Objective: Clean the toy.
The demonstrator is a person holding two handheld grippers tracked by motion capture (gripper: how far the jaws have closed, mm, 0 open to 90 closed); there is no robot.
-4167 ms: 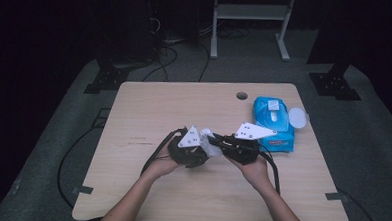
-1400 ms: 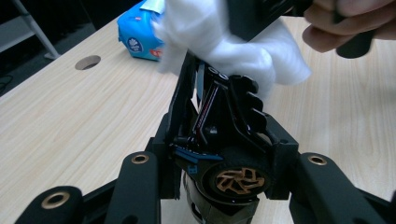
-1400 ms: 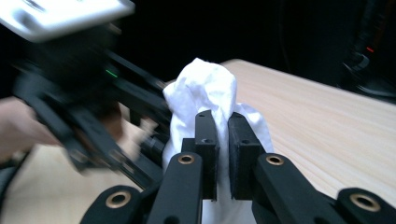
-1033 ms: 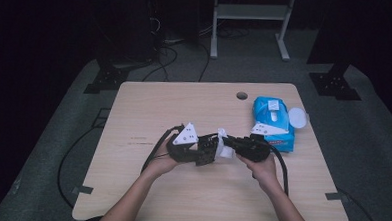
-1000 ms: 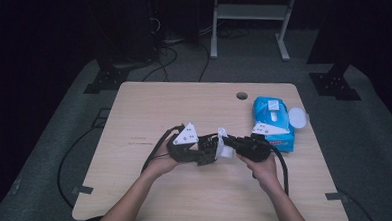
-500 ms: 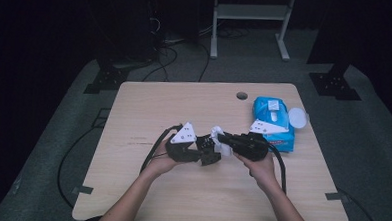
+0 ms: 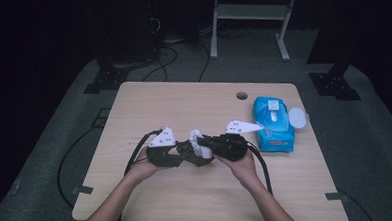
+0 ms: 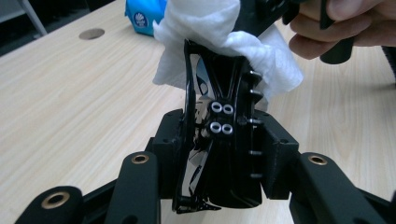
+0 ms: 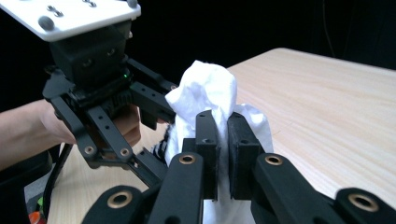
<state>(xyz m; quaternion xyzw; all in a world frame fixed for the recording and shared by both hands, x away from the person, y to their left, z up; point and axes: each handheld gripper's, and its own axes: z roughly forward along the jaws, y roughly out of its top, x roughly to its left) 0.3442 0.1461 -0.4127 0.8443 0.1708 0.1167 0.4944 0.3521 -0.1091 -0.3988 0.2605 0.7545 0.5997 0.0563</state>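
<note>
- Pale wood table [image 7: 159,104]: the largest thing in the scene, and the work goes on above its near middle, in front of the person.
- Blue wipes pack [image 7: 273,121]: lies flat at the table's right side, with a round white lid [image 7: 297,116] just beside it. It is well apart from the grippers.
- Left gripper [image 7: 192,151]: its jaws stand narrow, clamped on a glossy black piece [image 8: 189,107]. What the piece is cannot be told; it has a thin curved edge.
- Right gripper [image 9: 223,130]: its jaws are almost together and pinch the white wipe [image 9: 205,93] near its middle. The loose ends bunch up above and below the pads.
- Wipe [image 7: 198,140]: sits between the two grippers, just above the table. In the left gripper view it [image 8: 205,28] drapes over the top of the black piece and touches it.
- Handling, as a judgement: the wipe is light, soft and limp, so it folds round whatever it meets and tears if it is pulled hard. A pinch on a bunched part, as here, seems the safest hold.
- The black piece looks stiff, smooth and slippery. A firm hold low on its body leaves the upper edge free for rubbing.
</note>
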